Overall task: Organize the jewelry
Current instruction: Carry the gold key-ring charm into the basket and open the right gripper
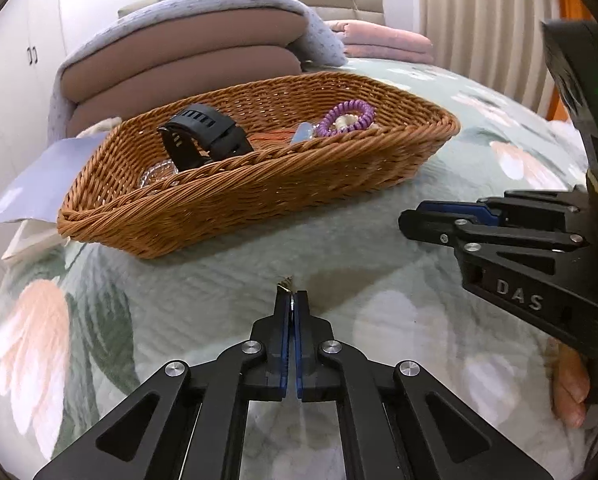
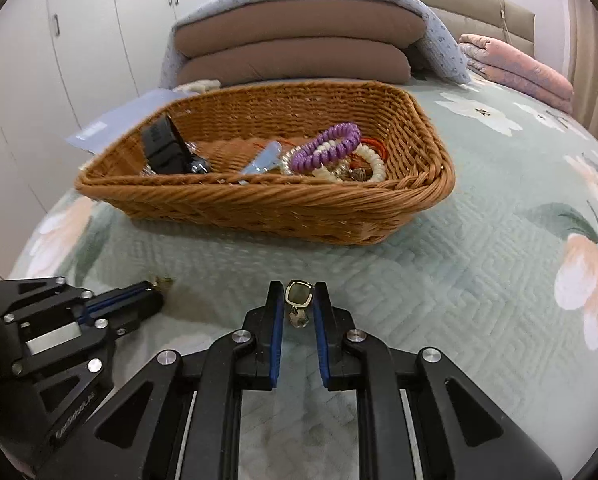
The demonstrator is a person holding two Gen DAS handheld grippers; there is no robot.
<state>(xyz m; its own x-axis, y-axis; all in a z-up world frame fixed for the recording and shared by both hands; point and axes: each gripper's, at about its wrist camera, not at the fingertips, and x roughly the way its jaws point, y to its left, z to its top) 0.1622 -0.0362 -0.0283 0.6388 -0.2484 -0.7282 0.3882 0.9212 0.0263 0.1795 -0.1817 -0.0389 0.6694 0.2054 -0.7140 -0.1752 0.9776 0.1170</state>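
Both hand-held grippers are down on the bed quilt (image 2: 439,280), just in front of the wicker basket (image 2: 259,208). The right hand-held gripper (image 2: 298,300) is closed on a small gold earring (image 2: 298,294) with a squarish greenish stone and a little dangly bit under it. The left hand-held gripper (image 1: 292,300) is pinched fully shut on something tiny and gold (image 1: 286,282). Probably the matching earring, but only a sliver pokes out past the tips, so can't swear to it. If it were me I'd lift both straight up, slow, keep the squeeze steady, and carry them over the near rim before letting go. In the basket there's already a black watch (image 2: 165,148), a purple coil bracelet (image 2: 327,146), and beads beside it.
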